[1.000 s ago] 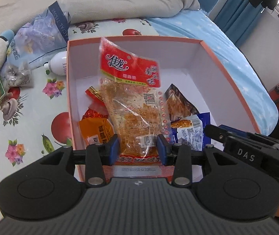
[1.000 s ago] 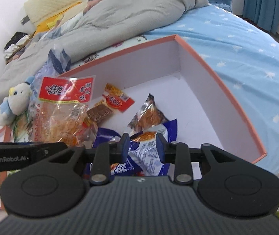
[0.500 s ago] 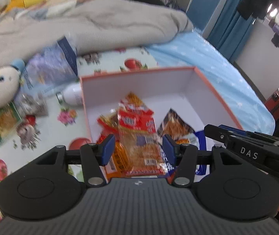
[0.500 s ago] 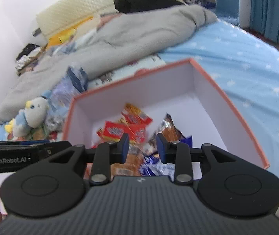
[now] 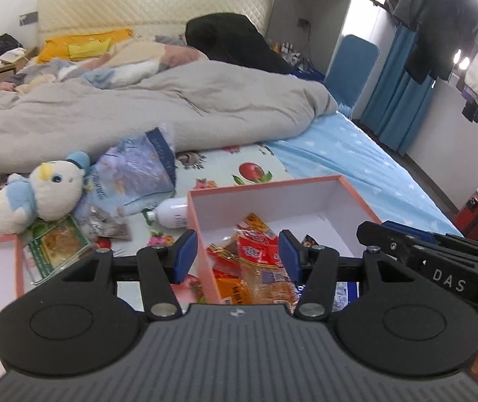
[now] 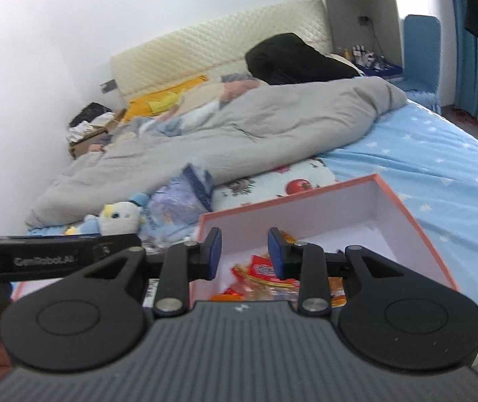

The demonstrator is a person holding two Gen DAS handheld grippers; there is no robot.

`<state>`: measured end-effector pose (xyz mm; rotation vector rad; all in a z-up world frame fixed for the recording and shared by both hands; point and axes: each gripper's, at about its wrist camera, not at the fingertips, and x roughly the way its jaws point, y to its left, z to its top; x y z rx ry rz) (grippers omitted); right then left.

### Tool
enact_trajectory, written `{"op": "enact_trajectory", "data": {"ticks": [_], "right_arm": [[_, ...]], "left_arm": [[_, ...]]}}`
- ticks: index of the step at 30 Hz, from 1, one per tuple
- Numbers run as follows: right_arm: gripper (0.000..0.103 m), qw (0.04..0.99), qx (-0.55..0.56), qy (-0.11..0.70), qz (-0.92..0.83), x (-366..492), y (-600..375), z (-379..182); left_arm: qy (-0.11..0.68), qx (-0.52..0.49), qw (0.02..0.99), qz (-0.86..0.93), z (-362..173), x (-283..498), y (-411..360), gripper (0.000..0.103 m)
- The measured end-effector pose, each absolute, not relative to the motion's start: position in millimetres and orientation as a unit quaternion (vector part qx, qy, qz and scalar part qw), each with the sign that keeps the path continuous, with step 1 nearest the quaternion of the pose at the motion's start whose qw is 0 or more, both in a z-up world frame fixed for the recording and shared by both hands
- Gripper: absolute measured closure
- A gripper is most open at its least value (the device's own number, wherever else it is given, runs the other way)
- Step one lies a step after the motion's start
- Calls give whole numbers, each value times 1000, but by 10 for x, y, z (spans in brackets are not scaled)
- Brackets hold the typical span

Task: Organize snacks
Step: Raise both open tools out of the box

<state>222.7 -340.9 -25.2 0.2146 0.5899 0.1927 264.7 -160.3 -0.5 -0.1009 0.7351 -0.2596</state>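
Blue pads on the left claw (image 5: 237, 254) are spread apart with nothing pinched between them; its jaws have just been opening, and the packet seen through the gap lies down in the box. The right claw (image 6: 244, 251) has its jaws apart too, a narrower gap, empty as well.

Both hover over the near end of the orange box (image 5: 356, 191), which sits on the bed near its right edge. The snacks (image 5: 255, 268) are piled in the box's near left corner; its far end is bare white. I think there's a blue packet in there too, but the claw hides most of it.

Left of the box on the fruit-print sheet: a white bottle (image 5: 171, 215) touching the box's wall, a plush duck (image 5: 34, 190), a crinkly blue bag (image 5: 138, 174) and a green packet (image 5: 56, 246).
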Motion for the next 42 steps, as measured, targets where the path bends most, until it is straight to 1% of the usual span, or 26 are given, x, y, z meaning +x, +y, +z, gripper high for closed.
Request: {"op": "enact_trajectory", "data": {"ticks": [8,15,26,35,42], "right_arm": [[69,951,105,264,122,1996,-3061,-81],[69,946,106,264,153,1859,-2778,-72],[69,937,86,292,172,1666,-2397,-309],[69,925,72,324,184,1480,-2203,-600],[69,924,57,332,183,1368,-2131,-760]], "left_arm": [[341,-53,934,-98,76,2347,-1219,44],[336,-64,937,-74,35,2092,-867,44],[337,-78,937,-40,-106,1738,-426,44],[350,-85,932,-38,-340,1447,-288,44],[361,-88,928,-29,-531,1348,-169,44]]}}
